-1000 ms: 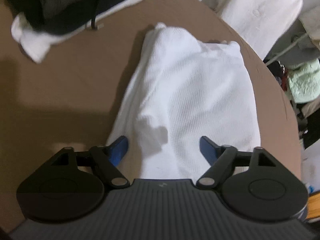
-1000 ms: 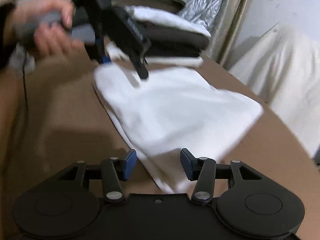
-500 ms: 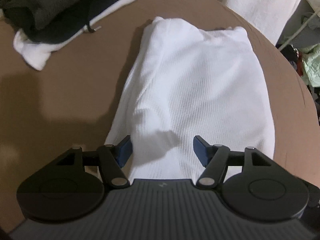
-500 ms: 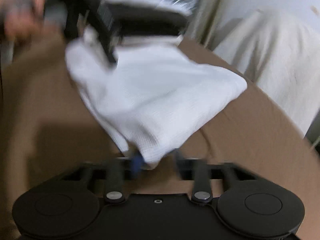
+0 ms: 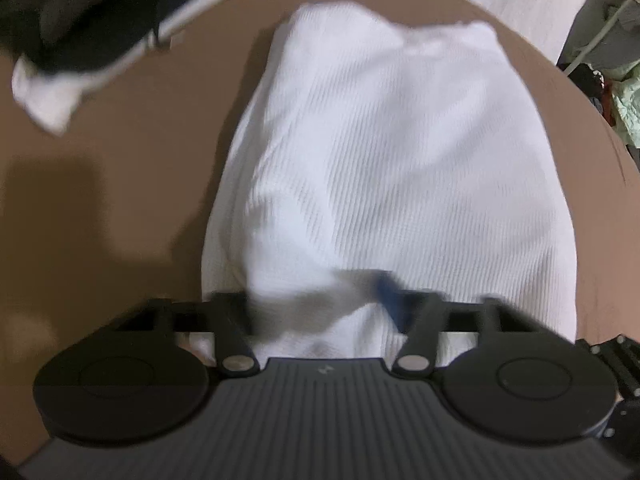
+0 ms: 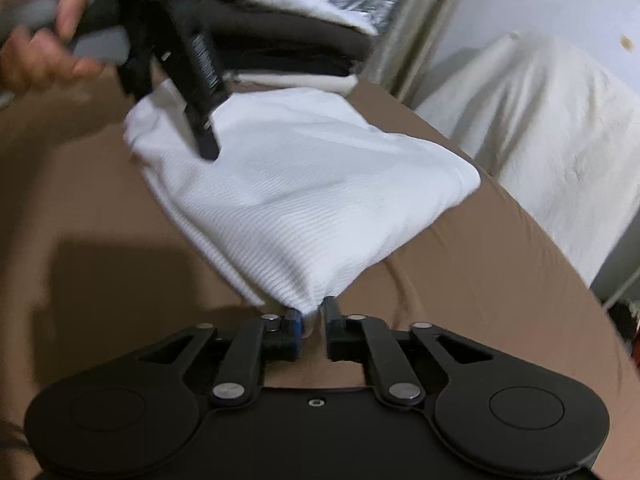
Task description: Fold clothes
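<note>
- Right tongs [image 6: 312, 322]: nearest the right wrist camera, clamped on the near corner of the white garment [image 6: 304, 192]; the jaws are opening slightly with the cloth between them.
- Left tongs [image 5: 324, 312]: drawn together on a bunched edge of the garment [image 5: 384, 160]; in the right wrist view they [image 6: 208, 148] come down on its far corner, held by a hand [image 6: 36, 48].
- Garment: partly folded, lying on the brown worktop [image 6: 480, 280], held at two corners.
- Pile [image 6: 288, 52]: folded dark and white clothes beyond the garment, at the worktop's far edge.
- Step in hand, as judged: gripping one edge for a further fold.
- Next move, as judged: lift both corners together and carry them over to the opposite edge, keeping the cloth taut.
</note>
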The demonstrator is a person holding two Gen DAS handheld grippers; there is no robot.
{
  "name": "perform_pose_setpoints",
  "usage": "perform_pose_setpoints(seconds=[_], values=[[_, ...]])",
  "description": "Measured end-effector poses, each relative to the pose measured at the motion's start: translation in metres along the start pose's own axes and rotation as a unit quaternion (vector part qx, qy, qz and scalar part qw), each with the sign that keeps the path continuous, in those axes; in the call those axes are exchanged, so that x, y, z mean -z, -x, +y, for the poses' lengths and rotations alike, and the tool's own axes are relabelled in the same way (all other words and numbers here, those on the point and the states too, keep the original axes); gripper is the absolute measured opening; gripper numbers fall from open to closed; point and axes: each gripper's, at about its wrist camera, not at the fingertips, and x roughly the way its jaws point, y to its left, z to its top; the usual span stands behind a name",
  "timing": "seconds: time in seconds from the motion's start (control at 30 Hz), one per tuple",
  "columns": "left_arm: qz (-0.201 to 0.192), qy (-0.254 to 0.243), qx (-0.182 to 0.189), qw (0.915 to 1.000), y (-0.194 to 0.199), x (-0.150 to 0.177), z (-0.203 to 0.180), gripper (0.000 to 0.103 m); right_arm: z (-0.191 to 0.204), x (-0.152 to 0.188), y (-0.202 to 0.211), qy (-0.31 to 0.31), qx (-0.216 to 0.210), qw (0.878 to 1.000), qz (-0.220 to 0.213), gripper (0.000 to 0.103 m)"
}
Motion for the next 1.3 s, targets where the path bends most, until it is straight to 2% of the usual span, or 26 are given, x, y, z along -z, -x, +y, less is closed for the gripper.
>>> perform_pose_setpoints(seconds=[0.03,0.1,0.17,0.23,0.27,0.37,0.4,0.43,0.5,0.53,0.57,0.7,0.77,0.87,0.9,0.93,0.97,1.0,1.03,1.07,1.1,1.13,1.2,1.23,1.27,1.3], values=[[-0.022,-0.014,-0.015,0.9995,0.006,-0.002,-0.005,0.006,-0.003,0.000,0.001,-0.012,-0.007,1.000,-0.005,0.019],[-0.092,-0.034,-0.040,0.9944,0.035,-0.007,-0.006,0.005,-0.007,0.000,0.006,-0.023,-0.029,0.999,-0.023,0.007],[-0.135,-0.018,-0.025,0.9904,0.066,-0.013,0.009,0.005,-0.010,-0.002,0.017,-0.031,-0.052,0.997,-0.046,0.001],[-0.124,0.016,0.010,0.9921,0.073,-0.013,0.030,0.005,-0.012,-0.004,0.026,-0.035,-0.069,0.995,-0.059,0.001],[-0.101,0.021,0.003,0.9946,0.063,-0.011,0.035,0.006,-0.012,-0.005,0.028,-0.033,-0.073,0.995,-0.059,0.001],[0.014,0.018,-0.042,0.9988,0.005,-0.003,0.034,0.007,-0.011,0.001,0.020,-0.033,-0.087,0.995,-0.035,0.001],[0.023,0.004,-0.055,0.9982,0.000,-0.002,0.028,0.007,-0.011,0.003,0.017,-0.034,-0.091,0.995,-0.026,0.001],[0.024,-0.013,-0.068,0.9973,-0.001,-0.002,0.020,0.009,-0.010,0.005,0.015,-0.033,-0.090,0.995,-0.023,0.001],[0.021,-0.043,-0.090,0.9948,0.002,-0.003,0.006,0.020,-0.009,0.008,0.015,-0.027,-0.084,0.996,-0.019,0.001],[0.013,-0.051,-0.096,0.9940,0.006,-0.003,0.003,0.040,-0.007,0.008,0.016,-0.020,-0.081,0.996,-0.018,0.001],[0.002,-0.055,-0.102,0.9932,0.010,-0.002,0.002,0.054,-0.006,0.008,0.017,-0.013,-0.077,0.997,-0.017,0.001],[-0.061,-0.031,-0.162,0.9844,0.029,-0.014,0.016,0.054,-0.010,0.004,0.025,0.002,-0.111,0.994,-0.004,0.003],[-0.063,-0.011,-0.146,0.9872,0.036,-0.029,0.032,0.055,-0.026,-0.001,0.031,-0.045,-0.163,0.986,-0.006,0.009],[-0.044,0.033,-0.075,0.9956,0.034,-0.058,0.057,0.055,-0.066,-0.021,0.033,-0.155,-0.257,0.954,-0.009,0.010],[-0.038,0.025,-0.051,0.9976,0.029,-0.070,0.056,0.055,-0.080,-0.029,0.031,-0.189,-0.284,0.940,-0.009,0.010],[-0.033,0.010,-0.047,0.9983,0.021,-0.080,0.050,0.055,-0.091,-0.040,0.028,-0.198,-0.286,0.937,-0.011,0.021],[-0.029,-0.006,-0.047,0.9984,0.009,-0.090,0.042,0.055,-0.101,-0.053,0.023,-0.193,-0.276,0.942,-0.014,0.037],[-0.026,-0.022,-0.047,0.9983,-0.004,-0.100,0.033,0.055,-0.108,-0.064,0.017,-0.184,-0.255,0.949,-0.016,0.044],[-0.017,-0.036,-0.032,0.9987,-0.021,-0.109,0.025,0.061,-0.114,-0.074,0.008,-0.180,-0.226,0.957,-0.016,0.059],[-0.011,-0.035,-0.027,0.9990,-0.036,-0.113,0.024,0.072,-0.121,-0.083,-0.002,-0.176,-0.196,0.965,-0.016,0.069],[-0.006,-0.031,-0.025,0.9992,-0.050,-0.115,0.026,0.076,-0.128,-0.088,-0.012,-0.190,-0.173,0.966,-0.015,0.073],[-0.001,-0.026,-0.023,0.9994,-0.065,-0.118,0.027,0.076,-0.139,-0.090,-0.024,-0.226,-0.159,0.961,-0.015,0.082],[0.008,-0.017,-0.020,0.9996,-0.094,-0.122,0.029,0.077,-0.162,-0.081,-0.050,-0.320,-0.174,0.931,0.002,0.083],[-0.008,-0.002,-0.014,0.9999,-0.095,-0.123,0.034,0.074,-0.172,-0.075,-0.061,-0.358,-0.188,0.914,0.013,0.083],[-0.030,0.007,-0.028,0.9991,-0.092,-0.125,0.038,0.069,-0.179,-0.067,-0.069,-0.388,-0.195,0.901,0.019,0.083],[-0.052,0.013,-0.047,0.9974,-0.088,-0.127,0.041,0.069,-0.185,-0.058,-0.077,-0.415,-0.201,0.887,0.024,0.083]])
